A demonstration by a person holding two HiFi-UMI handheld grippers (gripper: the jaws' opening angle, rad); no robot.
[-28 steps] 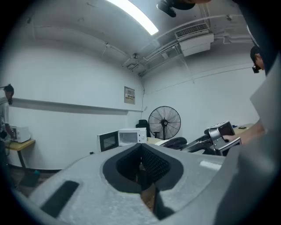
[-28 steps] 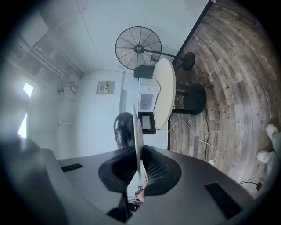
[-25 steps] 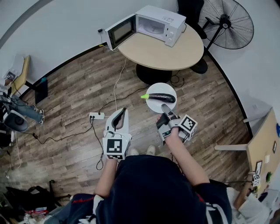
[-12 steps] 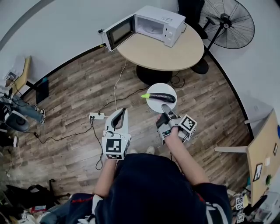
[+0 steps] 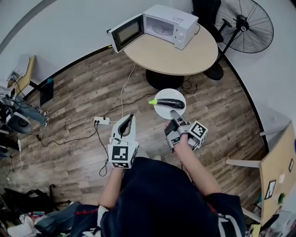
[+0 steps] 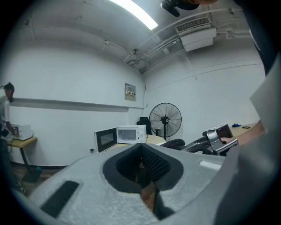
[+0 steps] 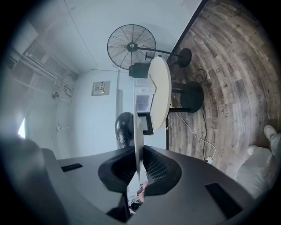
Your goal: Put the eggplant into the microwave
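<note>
Right gripper (image 5: 174,113) still pinches the plate (image 5: 162,111) carrying the eggplant (image 5: 170,103), held level as before; I see left gripper (image 5: 128,119) pressed together, empty.

The room is bright and evenly lit. In my left gripper view a long ceiling strip lamp (image 6: 134,12), high above the white box-shaped microwave (image 6: 127,134), glares to plain white. On the brown plank floor (image 5: 83,102) in front of the microwave, shadows are faint and soft. The head view is sharp, with its walls bowed by the lens. Both gripper views go black at the corners. Up close, my left claw (image 6: 141,167), my right claw (image 7: 139,167) and the round white plate (image 7: 138,132) pinched edge-on in it are blurred.
</note>
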